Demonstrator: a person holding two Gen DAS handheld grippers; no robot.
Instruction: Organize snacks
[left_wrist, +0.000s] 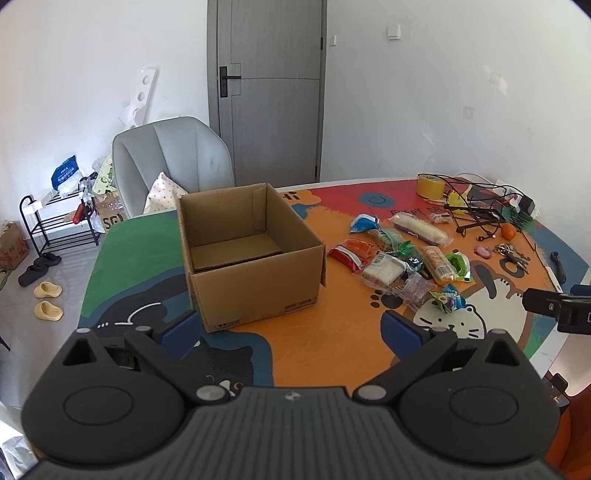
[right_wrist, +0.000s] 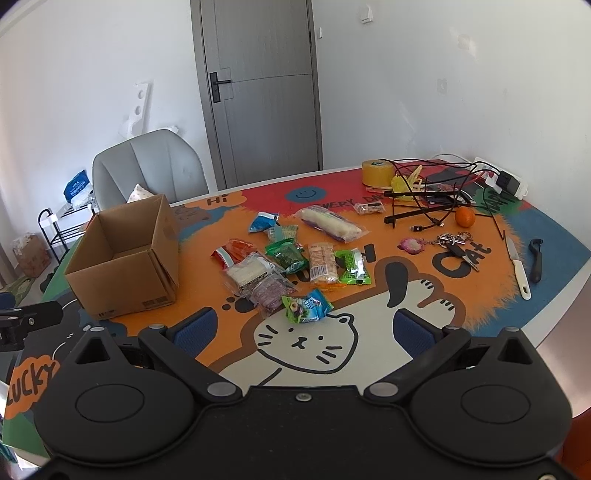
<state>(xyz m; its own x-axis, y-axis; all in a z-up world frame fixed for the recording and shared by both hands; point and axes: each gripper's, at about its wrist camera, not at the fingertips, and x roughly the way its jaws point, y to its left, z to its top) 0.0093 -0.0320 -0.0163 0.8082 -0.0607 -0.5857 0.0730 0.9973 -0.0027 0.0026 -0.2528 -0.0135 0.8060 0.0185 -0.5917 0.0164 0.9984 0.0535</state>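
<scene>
- Your cardboard box (left_wrist: 251, 254) stands open-topped on the table (left_wrist: 314, 339), left of the snacks; what shows of its inside holds only a loose sheet of cardboard on the floor, and the near wall hides the front strip of that floor.
- From your right wrist view the box (right_wrist: 125, 262) sits at about 9 o'clock of the snack pile (right_wrist: 291, 258), near it but apart.
- The snacks lie loose on the orange part of the table mat, several overlapping, so edges of the lower packets are covered.
- The long white roll in clear wrap (right_wrist: 330, 223) lies at the pile's 1 o'clock edge, its long axis running from 10 o'clock to 4 o'clock.
- The cracker sleeve (right_wrist: 322, 263) lies flat, its long axis running 12 to 6 o'clock.
- The green-and-blue packet (right_wrist: 306, 306) is nearest your right gripper, at the pile's 6 o'clock edge.
- Print on the packets is too small to read.
- At 2 o'clock of the pile a tangle of black cables (right_wrist: 436, 192) hides part of what lies under it; a yellow tape roll (right_wrist: 376, 172) and an orange fruit (right_wrist: 464, 216) stand clear of it.
- Your left gripper (left_wrist: 291, 330) hovers above the table with jaws wide, holding nothing.
- Your right gripper (right_wrist: 303, 328) also hovers with jaws wide and empty; it is cut off at the right edge of the left wrist view.
</scene>
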